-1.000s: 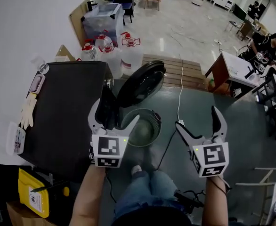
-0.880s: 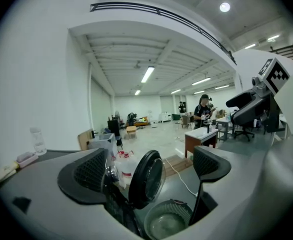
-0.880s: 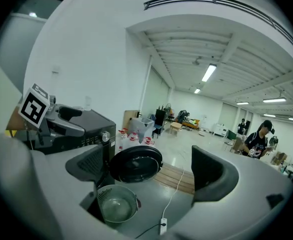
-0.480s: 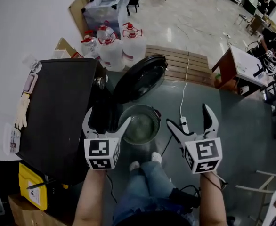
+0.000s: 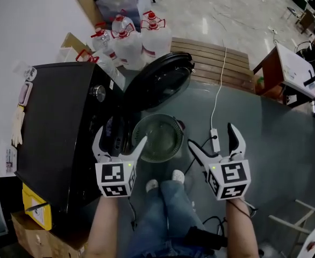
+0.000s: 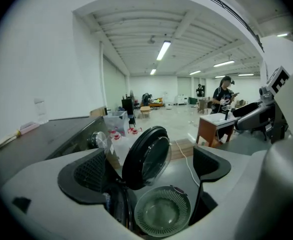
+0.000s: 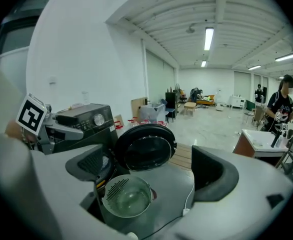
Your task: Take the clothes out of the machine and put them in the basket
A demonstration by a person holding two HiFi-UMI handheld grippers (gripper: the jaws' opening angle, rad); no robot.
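The black washing machine [image 5: 55,117] stands at the left with its round door [image 5: 160,82] swung open. A round, pale green slotted basket [image 5: 157,138] sits empty on the floor in front of the drum opening [image 5: 114,133]. My left gripper [image 5: 120,143] hovers open just before the opening and the basket's left rim, holding nothing. My right gripper [image 5: 214,141] is open and empty to the right of the basket. The left gripper view shows the door [image 6: 146,156] and basket [image 6: 162,218] between the jaws. In the right gripper view the basket [image 7: 126,196] lies low between them. The drum's inside is mostly hidden.
Water jugs [image 5: 130,42] and a wooden pallet [image 5: 216,69] lie behind the door. A white cable with a power strip [image 5: 215,138] runs across the floor on the right. A desk [image 5: 292,74] stands far right. A glove [image 5: 15,125] lies on the machine top. My legs [image 5: 163,208] are below.
The head view has tipped further down, showing the machine's front. Both grippers have drawn nearer to the basket and drum opening. Both stay open and empty.
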